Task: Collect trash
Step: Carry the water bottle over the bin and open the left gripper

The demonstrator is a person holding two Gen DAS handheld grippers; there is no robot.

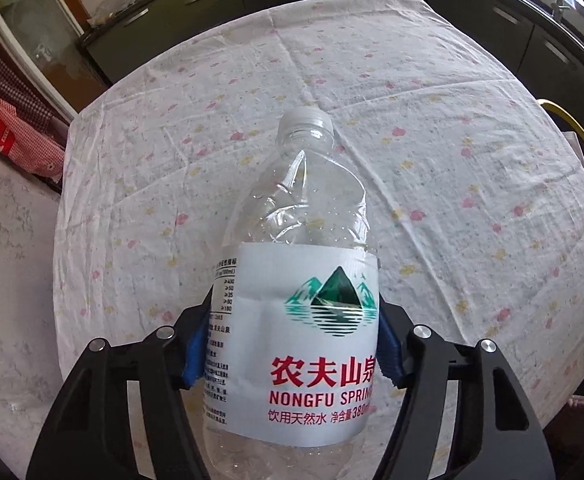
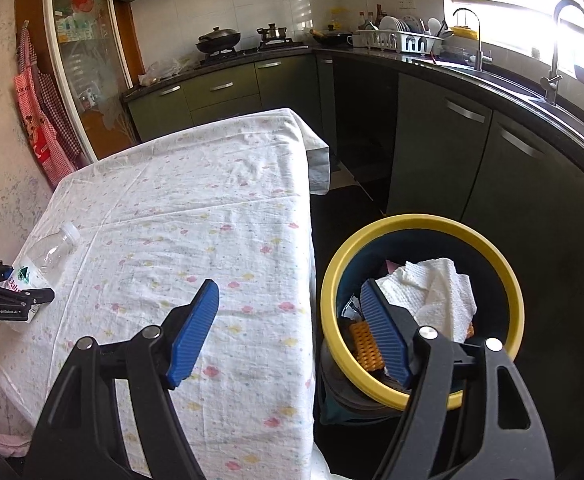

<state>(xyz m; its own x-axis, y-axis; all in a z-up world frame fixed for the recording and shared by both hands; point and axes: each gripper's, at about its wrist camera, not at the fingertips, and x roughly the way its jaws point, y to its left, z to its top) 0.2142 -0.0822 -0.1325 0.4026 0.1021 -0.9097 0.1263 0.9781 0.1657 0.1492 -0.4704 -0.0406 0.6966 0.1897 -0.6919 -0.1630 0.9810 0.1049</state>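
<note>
— Kitchen, midday: the left gripper [image 1: 292,344] is pinching an empty Nongfu Spring water bottle [image 1: 296,300] at the label band, blue pads [image 1: 193,354] pressing on both sides of it, the bottle lying on the flowered tablecloth [image 1: 432,184] with its cap [image 1: 306,117] pointing away from the hand.

— How is it looking to handle?

— Light, by my guess, with nothing visible inside. The clear plastic is thin and already creased near the shoulder, so it is likely giving under a squeeze and sliding if gripped loosely. The labelled middle, where the pads are sitting, seems the firmest spot.

— And to the right?

— The right gripper [image 2: 292,330] is hanging spread and carrying nothing, straddling the table edge, one finger over the cloth, the other over the yellow-rimmed trash bin [image 2: 332,280] standing on the floor just beside the table. Crumpled paper towel [image 2: 432,292] is lying inside. The bottle is resting well apart from that bin, near the table's opposite side.
</note>
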